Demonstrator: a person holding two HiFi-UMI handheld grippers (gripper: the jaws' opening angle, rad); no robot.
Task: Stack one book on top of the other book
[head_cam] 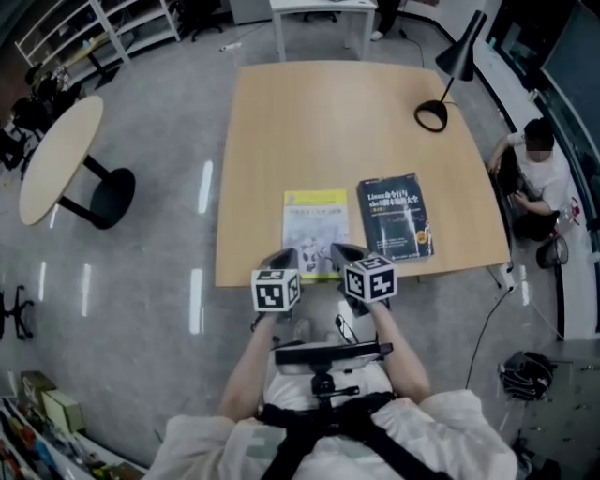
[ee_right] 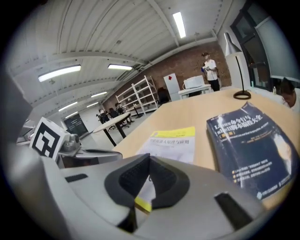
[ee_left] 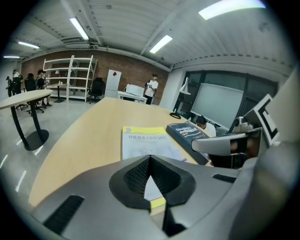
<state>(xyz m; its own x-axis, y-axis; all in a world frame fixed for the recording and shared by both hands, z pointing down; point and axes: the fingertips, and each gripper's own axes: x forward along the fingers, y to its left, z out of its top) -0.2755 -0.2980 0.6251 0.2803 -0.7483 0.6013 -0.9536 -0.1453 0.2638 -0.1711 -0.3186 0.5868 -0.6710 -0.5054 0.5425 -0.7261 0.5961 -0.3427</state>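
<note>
Lying just beyond jaws: yellow book

A black desk lamp is standing near the far right corner of a light wooden table. An oval side table on a black pedestal is standing well apart at left, with white shelving beyond it. A person is sitting at right.

From the head we look steeply down onto the bench, at its near edge. Cameras on the left hand-held gripper and right hand-held gripper sit low, facing across it; all views share the yellow book and dark book.
</note>
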